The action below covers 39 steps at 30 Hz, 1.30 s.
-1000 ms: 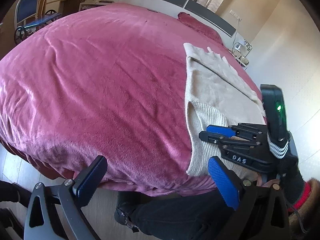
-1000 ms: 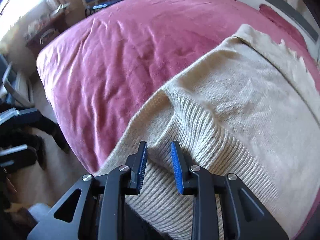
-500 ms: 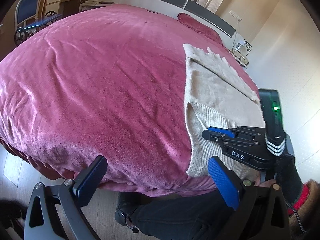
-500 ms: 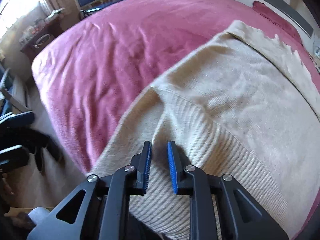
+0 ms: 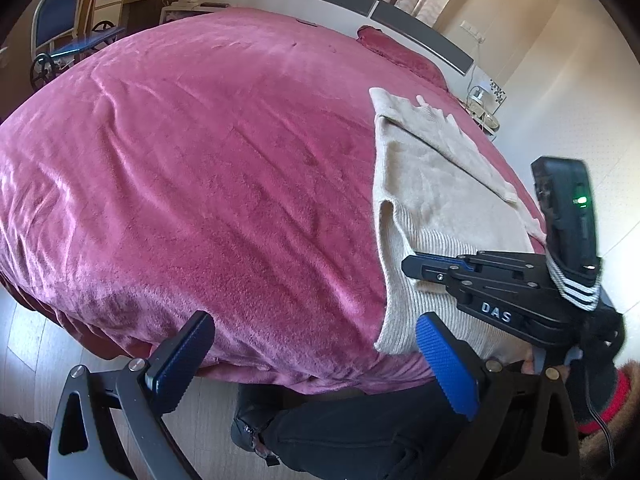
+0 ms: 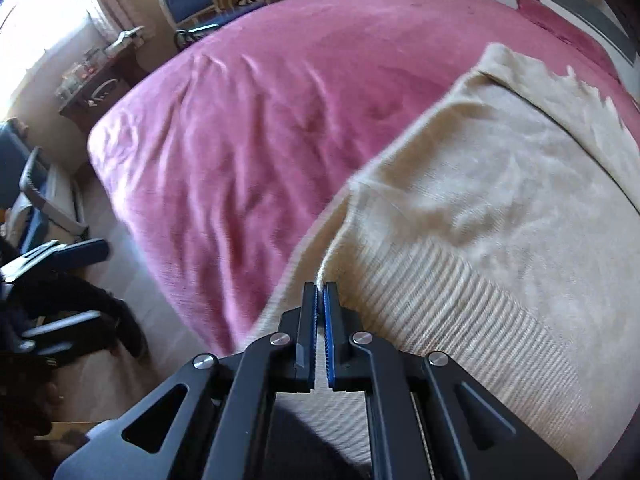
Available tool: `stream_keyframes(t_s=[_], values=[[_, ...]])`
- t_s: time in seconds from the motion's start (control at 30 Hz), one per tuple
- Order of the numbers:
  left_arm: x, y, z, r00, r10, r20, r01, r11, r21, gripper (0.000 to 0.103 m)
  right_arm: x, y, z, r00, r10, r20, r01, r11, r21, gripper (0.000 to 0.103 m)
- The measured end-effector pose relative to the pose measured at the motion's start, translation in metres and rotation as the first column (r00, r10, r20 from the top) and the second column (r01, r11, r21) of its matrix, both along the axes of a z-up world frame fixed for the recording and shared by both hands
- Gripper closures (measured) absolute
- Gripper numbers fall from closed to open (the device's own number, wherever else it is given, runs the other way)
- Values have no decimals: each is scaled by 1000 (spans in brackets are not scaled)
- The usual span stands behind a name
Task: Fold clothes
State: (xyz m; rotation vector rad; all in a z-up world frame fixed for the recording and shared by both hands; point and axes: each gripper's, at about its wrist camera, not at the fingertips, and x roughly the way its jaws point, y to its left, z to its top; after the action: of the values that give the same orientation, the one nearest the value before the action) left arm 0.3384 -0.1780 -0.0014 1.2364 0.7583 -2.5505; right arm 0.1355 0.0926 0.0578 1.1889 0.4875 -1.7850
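A cream knit sweater [image 5: 424, 176] lies flat on the right side of a bed with a magenta plush cover [image 5: 224, 168], its ribbed hem at the near edge. In the right wrist view my right gripper [image 6: 320, 288] is shut on a raised fold of the sweater [image 6: 480, 184] near the ribbed hem's left corner. The right gripper also shows in the left wrist view [image 5: 416, 268], over the hem. My left gripper [image 5: 312, 356] is wide open and empty, at the bed's near edge, left of the sweater.
A magenta pillow [image 5: 396, 50] and the headboard [image 5: 360, 0] lie at the far end. A blue chair [image 5: 56, 40] and wooden drawers [image 5: 116, 0] stand at far left. A nightstand [image 5: 484, 108] is at the far right. My dark-trousered legs [image 5: 360, 432] are below the bed edge.
My right gripper has closed from a narrow gap onto the sweater's fold near the hem and pinched it up. The left gripper has stayed open and barely moved.
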Motion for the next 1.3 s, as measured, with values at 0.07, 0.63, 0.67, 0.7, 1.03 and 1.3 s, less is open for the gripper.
stream_keyframes(t_s=[0.07, 0.63, 0.67, 0.7, 1.03, 1.3], values=[[-1, 1, 0, 1000, -3, 3, 3, 1000, -1, 0, 5, -6, 0, 1000, 6, 3, -6, 1000, 8, 100], [-141, 104, 47, 943, -334, -4, 320, 909, -267, 0, -107, 136, 37, 906, -423, 15, 423, 906, 29, 39], [-157, 113, 43, 938, -346, 7, 333, 896, -295, 0, -110, 160, 30, 886, -463, 1, 463, 886, 35, 39], [-170, 118, 38, 936, -352, 24, 342, 887, -311, 0, -117, 181, 23, 869, -495, -7, 495, 868, 36, 39], [-220, 114, -26, 915, -316, 251, 379, 886, -265, 0, -118, 269, -16, 826, -560, 67, 559, 829, 38, 38], [-266, 168, 13, 896, -398, 197, 443, 834, -330, 0, -186, 388, 20, 575, -807, -138, 814, 580, -1, 34]])
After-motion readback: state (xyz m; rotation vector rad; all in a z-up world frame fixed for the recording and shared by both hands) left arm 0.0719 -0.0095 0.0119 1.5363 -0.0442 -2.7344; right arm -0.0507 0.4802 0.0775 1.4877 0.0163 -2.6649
